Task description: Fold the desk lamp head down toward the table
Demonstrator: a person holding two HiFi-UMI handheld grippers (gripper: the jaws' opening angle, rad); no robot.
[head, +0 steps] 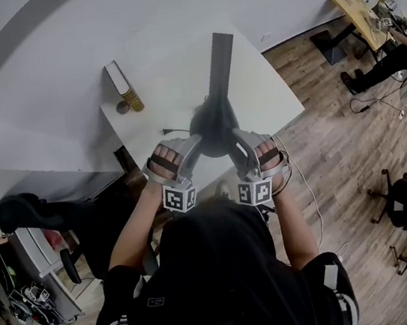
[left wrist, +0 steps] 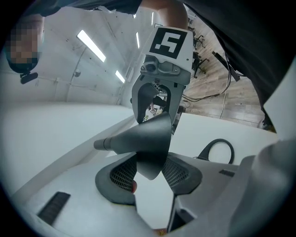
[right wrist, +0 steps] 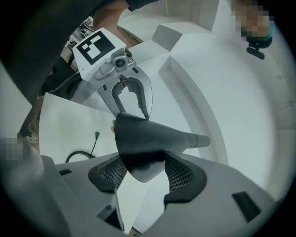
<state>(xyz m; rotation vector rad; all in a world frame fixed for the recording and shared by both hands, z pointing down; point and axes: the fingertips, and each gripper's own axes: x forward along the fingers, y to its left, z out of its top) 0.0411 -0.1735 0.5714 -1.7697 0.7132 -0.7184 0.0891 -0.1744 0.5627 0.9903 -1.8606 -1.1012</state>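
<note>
blk lamp head (head: 213,128), wht table (head: 169,87)

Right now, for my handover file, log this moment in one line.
left hand-held gripper: shut on lamp head | right hand-held gripper: shut on lamp head | lamp head: above table, not yet down

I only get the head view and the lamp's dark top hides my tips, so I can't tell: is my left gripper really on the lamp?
Observer: Yes. In the left gripper view the lamp head sits between the pads of the left gripper, touching both.
Child: And the right one?
Observer: Same: the right gripper has the cone's wide rim between its pads.
Child: What shape is it from the side?
Observer: A cone; its narrow neck points away from you.
</note>
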